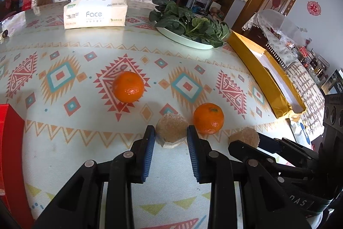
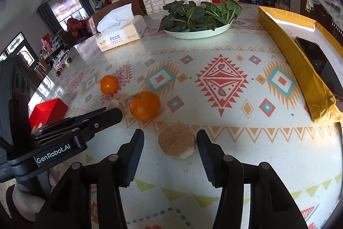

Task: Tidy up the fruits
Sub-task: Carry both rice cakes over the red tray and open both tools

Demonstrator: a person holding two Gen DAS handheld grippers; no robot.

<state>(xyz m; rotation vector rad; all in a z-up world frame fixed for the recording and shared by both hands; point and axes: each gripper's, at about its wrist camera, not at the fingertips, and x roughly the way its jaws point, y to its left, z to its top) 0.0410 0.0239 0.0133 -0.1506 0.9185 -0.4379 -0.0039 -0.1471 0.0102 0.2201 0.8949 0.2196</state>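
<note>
Two oranges lie on the patterned tablecloth: one at the left [image 1: 128, 87] [image 2: 109, 84], one nearer the middle [image 1: 208, 118] [image 2: 145, 105]. Two round brown pastry-like pieces lie close in front. My left gripper [image 1: 171, 132] is open, with its fingers on either side of one brown piece [image 1: 171, 130]. My right gripper [image 2: 170, 138] is open around the other brown piece [image 2: 177, 142], which also shows in the left wrist view [image 1: 244, 136] just beyond the right gripper's tip. Neither gripper holds anything.
A gold box lid [image 2: 293, 50] with a dark phone [image 2: 317, 61] in it lies along the right edge. A plate of green leaves [image 2: 199, 32] and a tissue pack [image 1: 94, 14] stand at the back. A red box [image 2: 48, 108] stands at the left.
</note>
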